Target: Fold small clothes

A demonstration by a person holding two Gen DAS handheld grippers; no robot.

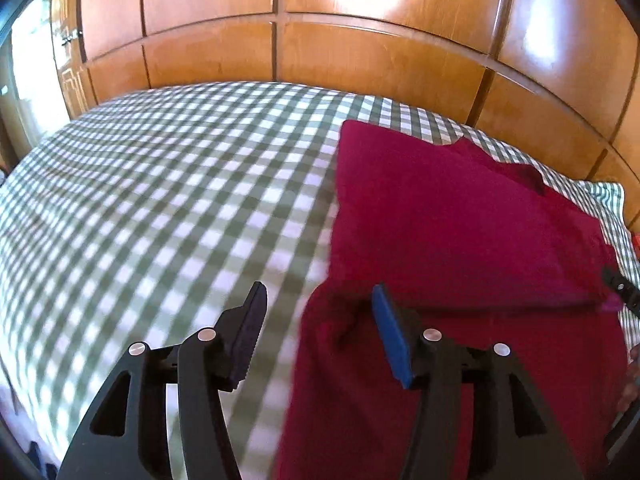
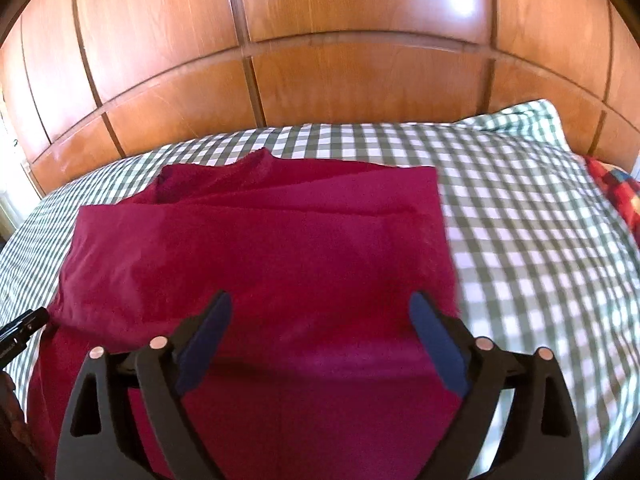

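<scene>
A dark red garment point(image 1: 460, 232) point(image 2: 280, 248) lies flat on the green-and-white checked bed sheet point(image 1: 160, 200) point(image 2: 520, 240), partly folded, with a folded layer lying over its far half. My left gripper point(image 1: 318, 296) stands open over the garment's left edge, one finger over the sheet and one over the cloth, nothing between the pads. My right gripper point(image 2: 320, 304) hangs wide open above the garment's near right part, its pads clear of the cloth. The tip of the other gripper point(image 2: 24, 324) shows at the left edge of the right wrist view.
A glossy wooden panelled wall point(image 1: 320, 40) point(image 2: 320, 60) runs along the far side of the bed. A checked pillow point(image 2: 524, 120) lies at the far right, and a multicoloured cloth point(image 2: 612, 184) beside it. Bare sheet spreads left of the garment.
</scene>
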